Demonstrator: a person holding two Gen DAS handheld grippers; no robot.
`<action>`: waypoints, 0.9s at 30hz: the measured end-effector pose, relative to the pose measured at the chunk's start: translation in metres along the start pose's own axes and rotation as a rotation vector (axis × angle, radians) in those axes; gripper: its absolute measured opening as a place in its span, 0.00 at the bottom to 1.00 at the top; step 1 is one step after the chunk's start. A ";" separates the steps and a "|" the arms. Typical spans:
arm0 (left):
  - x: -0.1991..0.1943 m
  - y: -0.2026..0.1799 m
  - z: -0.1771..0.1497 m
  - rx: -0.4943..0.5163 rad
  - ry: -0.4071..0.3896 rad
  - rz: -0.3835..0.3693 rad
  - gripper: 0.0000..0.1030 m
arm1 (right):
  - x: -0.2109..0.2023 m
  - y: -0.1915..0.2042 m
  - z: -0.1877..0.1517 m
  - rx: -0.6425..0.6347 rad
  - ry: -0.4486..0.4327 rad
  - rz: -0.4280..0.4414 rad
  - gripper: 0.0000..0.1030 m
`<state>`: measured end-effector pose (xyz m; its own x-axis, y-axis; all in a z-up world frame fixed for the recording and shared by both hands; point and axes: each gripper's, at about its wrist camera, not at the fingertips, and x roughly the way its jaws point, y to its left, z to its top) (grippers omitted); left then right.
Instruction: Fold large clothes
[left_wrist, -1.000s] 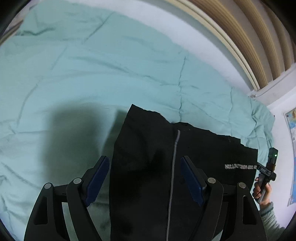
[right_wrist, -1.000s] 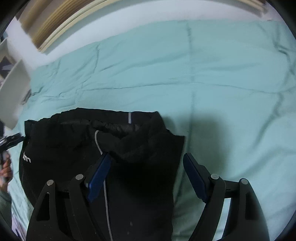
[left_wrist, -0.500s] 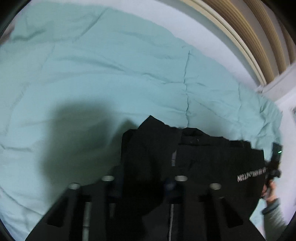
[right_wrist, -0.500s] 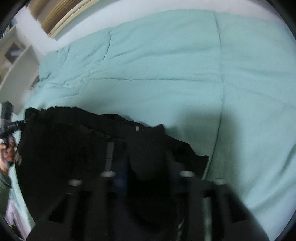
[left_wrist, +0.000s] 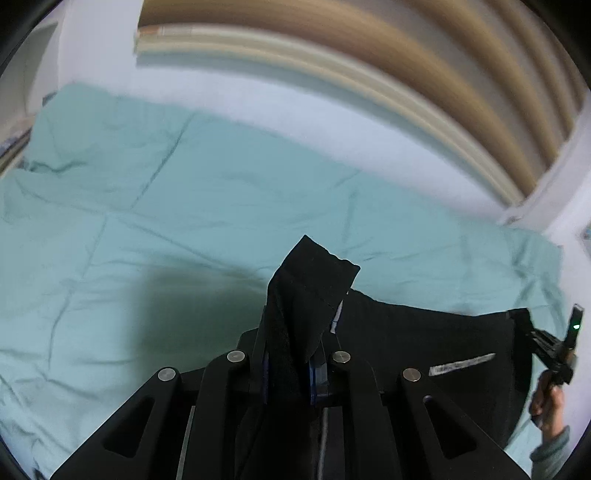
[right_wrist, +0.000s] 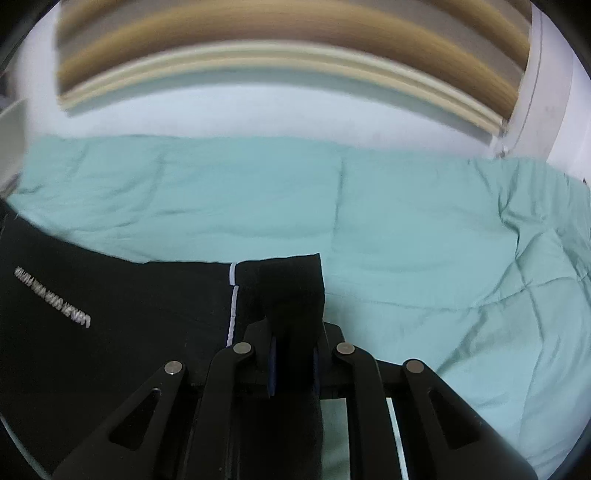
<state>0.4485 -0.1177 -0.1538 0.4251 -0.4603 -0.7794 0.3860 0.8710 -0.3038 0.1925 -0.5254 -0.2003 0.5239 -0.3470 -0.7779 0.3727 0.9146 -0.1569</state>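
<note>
A large black garment (left_wrist: 424, 347) with white lettering and a thin white stripe is held up over a mint-green bed cover (left_wrist: 166, 221). My left gripper (left_wrist: 290, 369) is shut on one black corner, which sticks up between its fingers. My right gripper (right_wrist: 293, 363) is shut on the other corner of the black garment (right_wrist: 110, 317); the cloth stretches away to its left. The right gripper (left_wrist: 554, 354) with a green light shows at the far right of the left wrist view, in a hand.
The green cover (right_wrist: 424, 240) spreads across the bed on all sides. A white wall (right_wrist: 258, 114) and tan slatted headboard (right_wrist: 295, 48) stand at the far edge. A white shelf (right_wrist: 9, 144) sits at the left edge.
Both grippers were open over the garment's corners one second ago. They closed on the cloth and lifted it, and the views tilted up toward the wall.
</note>
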 end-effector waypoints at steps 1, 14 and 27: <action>0.019 0.003 -0.001 -0.006 0.036 0.025 0.14 | 0.021 0.004 0.001 0.005 0.040 -0.012 0.15; 0.113 0.035 -0.042 -0.020 0.282 0.103 0.33 | 0.120 0.040 -0.041 -0.095 0.330 -0.048 0.25; -0.060 0.029 -0.079 -0.136 0.040 -0.114 0.46 | -0.064 0.016 -0.059 0.123 0.156 0.162 0.62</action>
<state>0.3691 -0.0516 -0.1592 0.3515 -0.5522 -0.7560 0.3141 0.8303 -0.4604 0.1200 -0.4764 -0.1891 0.4634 -0.1534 -0.8728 0.3891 0.9201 0.0449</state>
